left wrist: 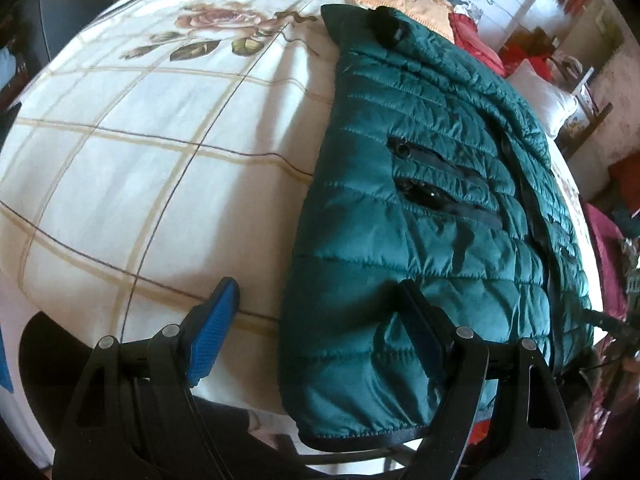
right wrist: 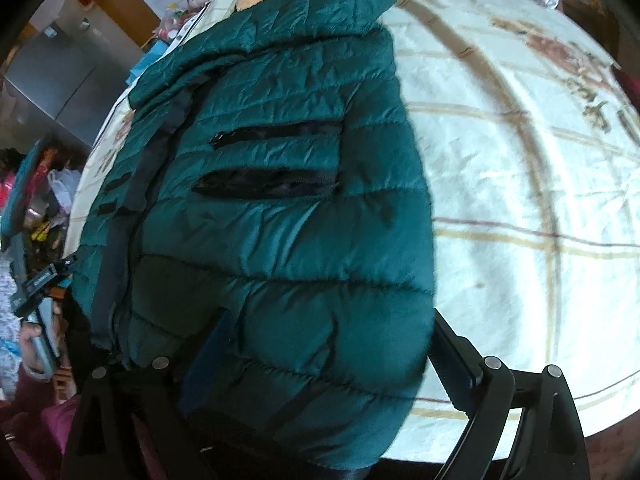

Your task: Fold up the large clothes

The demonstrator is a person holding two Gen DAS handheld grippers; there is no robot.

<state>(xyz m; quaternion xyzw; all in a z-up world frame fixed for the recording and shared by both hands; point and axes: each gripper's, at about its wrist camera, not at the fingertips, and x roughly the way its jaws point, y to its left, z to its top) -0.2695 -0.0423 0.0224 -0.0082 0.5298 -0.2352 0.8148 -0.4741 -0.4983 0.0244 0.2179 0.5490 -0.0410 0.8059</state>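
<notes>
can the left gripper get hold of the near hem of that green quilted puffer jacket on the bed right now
Probably yes. The left gripper is open and straddles the side edge of the green quilted puffer jacket, just above its near hem. Nothing lies between them on the checked bedsheet.

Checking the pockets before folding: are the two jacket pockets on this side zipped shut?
No: in the right wrist view both pocket slits on the jacket gape open, showing dark lining.

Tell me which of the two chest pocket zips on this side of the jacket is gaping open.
The lower zip, nearer the hem: it gapes wide, showing dark lining. The upper zip, toward the collar, is only a narrow dark strip on the jacket.
</notes>
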